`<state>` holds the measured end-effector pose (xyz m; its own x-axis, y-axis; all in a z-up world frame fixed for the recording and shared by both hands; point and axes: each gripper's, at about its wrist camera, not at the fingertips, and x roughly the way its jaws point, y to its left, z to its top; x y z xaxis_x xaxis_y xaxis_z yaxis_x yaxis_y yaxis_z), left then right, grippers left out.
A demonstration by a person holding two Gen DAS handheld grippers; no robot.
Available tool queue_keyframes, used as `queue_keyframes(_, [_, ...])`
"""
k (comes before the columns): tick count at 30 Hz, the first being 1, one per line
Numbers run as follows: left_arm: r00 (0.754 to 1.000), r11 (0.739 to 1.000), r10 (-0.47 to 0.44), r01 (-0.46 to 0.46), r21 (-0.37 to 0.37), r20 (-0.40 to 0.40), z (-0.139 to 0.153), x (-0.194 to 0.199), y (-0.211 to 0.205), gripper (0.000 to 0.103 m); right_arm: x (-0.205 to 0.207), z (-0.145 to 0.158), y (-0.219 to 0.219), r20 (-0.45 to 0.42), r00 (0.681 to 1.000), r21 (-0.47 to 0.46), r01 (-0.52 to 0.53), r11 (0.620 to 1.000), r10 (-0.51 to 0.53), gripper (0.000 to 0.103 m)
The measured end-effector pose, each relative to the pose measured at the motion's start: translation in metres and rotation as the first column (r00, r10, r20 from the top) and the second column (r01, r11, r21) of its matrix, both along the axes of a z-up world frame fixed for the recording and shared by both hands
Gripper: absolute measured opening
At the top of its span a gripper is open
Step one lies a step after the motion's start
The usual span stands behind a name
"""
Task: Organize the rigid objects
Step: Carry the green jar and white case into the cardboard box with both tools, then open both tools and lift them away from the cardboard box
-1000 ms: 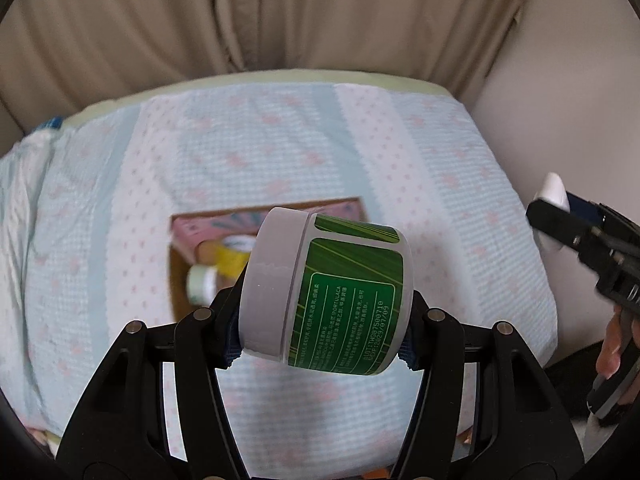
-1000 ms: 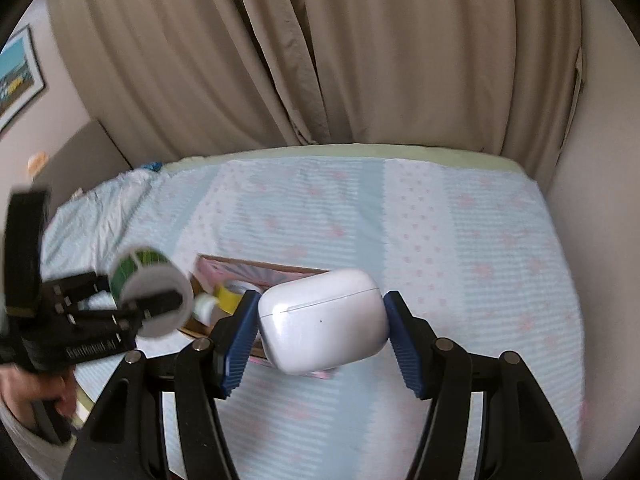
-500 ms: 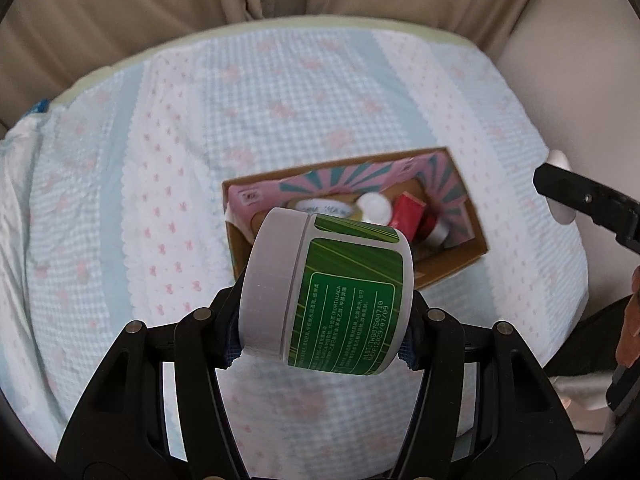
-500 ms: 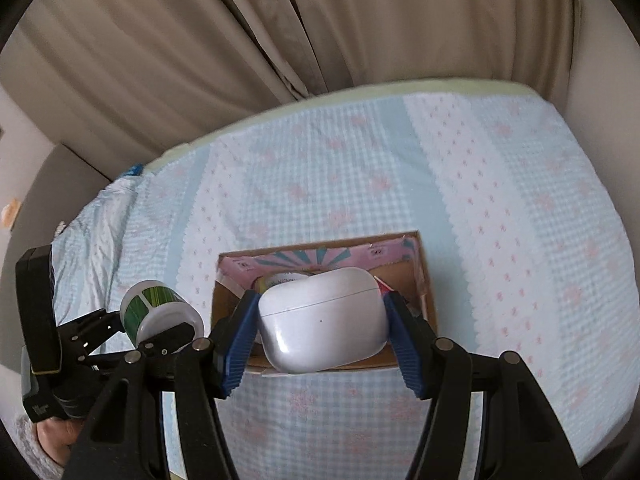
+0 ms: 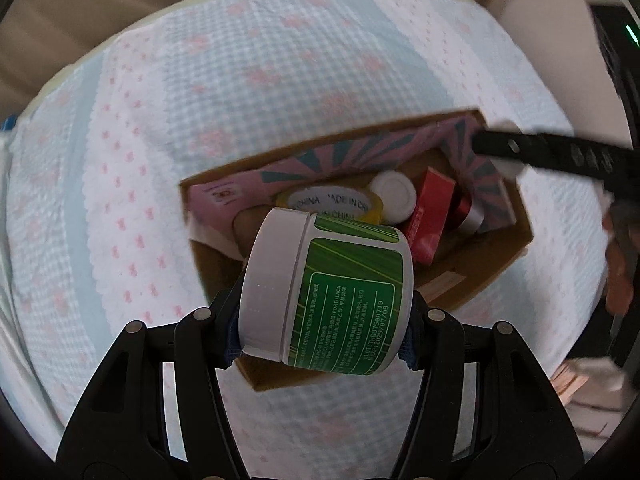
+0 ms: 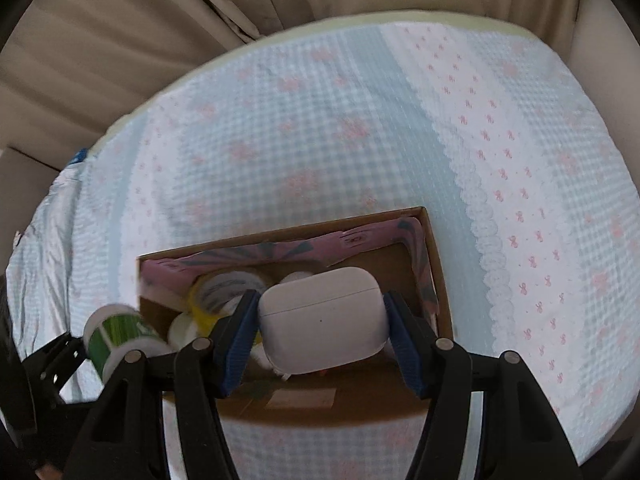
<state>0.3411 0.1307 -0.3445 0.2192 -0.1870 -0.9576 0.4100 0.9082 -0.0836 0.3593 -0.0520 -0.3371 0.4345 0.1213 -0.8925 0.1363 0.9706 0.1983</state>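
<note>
While the left tongs [image 5: 322, 324] grip a white jar with a green label [image 5: 326, 294] lying sideways between the pads, the jar sits above the near left corner of the open cardboard box [image 5: 496, 268] on the bed [image 5: 120, 160]. Inside the box lie a yellow tape roll [image 5: 332, 202], a white cap [image 5: 394, 194] and a red box [image 5: 430, 216]. The right tongs [image 6: 322, 330] clamp a white earbud case [image 6: 324, 320] above the box's middle.
</note>
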Motion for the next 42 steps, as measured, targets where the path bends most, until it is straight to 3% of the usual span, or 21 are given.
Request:
queue_keyframes(9, [0.985,0.982,-0.170,0.172,0.078,-0.032,-0.039,-0.013,-0.042,0.055,0.026,-0.041,-0.008,-0.072,0.997,0.004,-0.020,1.000,0.020,0.058])
queue_keyframes(15, [0.958,0.954,-0.286,0.283,0.104,0.014,-0.040,-0.017,-0.060,0.052,0.035,-0.057,-0.008,-0.097,0.994,-0.020,-0.057,0.998,0.055,0.058])
queue_keyframes(25, [0.962,0.959,-0.272,0.272,0.082,-0.010,-0.040,-0.018,-0.060,0.053,0.043,-0.062,-0.015,-0.106,0.993,0.016,-0.053,0.998,0.054,0.058])
queue_keyframes(26, [0.964,0.960,-0.267,0.267,0.079,-0.014,-0.039,-0.015,-0.059,0.062,0.043,-0.062,-0.016,-0.104,0.993,0.031,-0.049,0.998,0.052,0.058])
queue_keyframes(27, [0.966,0.964,-0.258,0.259,0.068,-0.016,-0.037,-0.013,-0.058,0.092,0.042,-0.063,-0.017,-0.102,0.994,0.046,-0.043,0.998,0.047,0.058])
queue_keyframes(28, [0.968,0.966,-0.249,0.250,0.062,-0.009,-0.034,-0.012,-0.058,0.103,0.041,-0.062,-0.018,-0.098,0.994,0.055,-0.037,0.998,0.042,0.066])
queue_keyframes(29, [0.970,0.969,-0.242,0.241,0.053,0.006,-0.029,-0.012,-0.057,0.103,0.039,-0.059,-0.018,-0.085,0.996,0.050,-0.032,0.998,0.036,0.089])
queue_keyframes(30, [0.971,0.970,-0.240,0.239,0.049,0.008,-0.026,-0.012,-0.056,0.103,0.038,-0.056,-0.018,-0.072,0.997,0.044,-0.031,0.999,0.035,0.100])
queue_keyframes(37, [0.974,0.972,-0.225,0.223,0.070,0.018,-0.020,-0.017,-0.054,0.103,0.023,-0.042,-0.019,-0.053,0.999,0.005,-0.012,1.000,0.012,0.103])
queue_keyframes(42, [0.978,0.976,-0.206,0.202,0.078,0.043,-0.005,-0.030,-0.047,0.103,0.005,-0.031,-0.022,-0.055,0.998,0.028,-0.009,1.000,0.010,0.103])
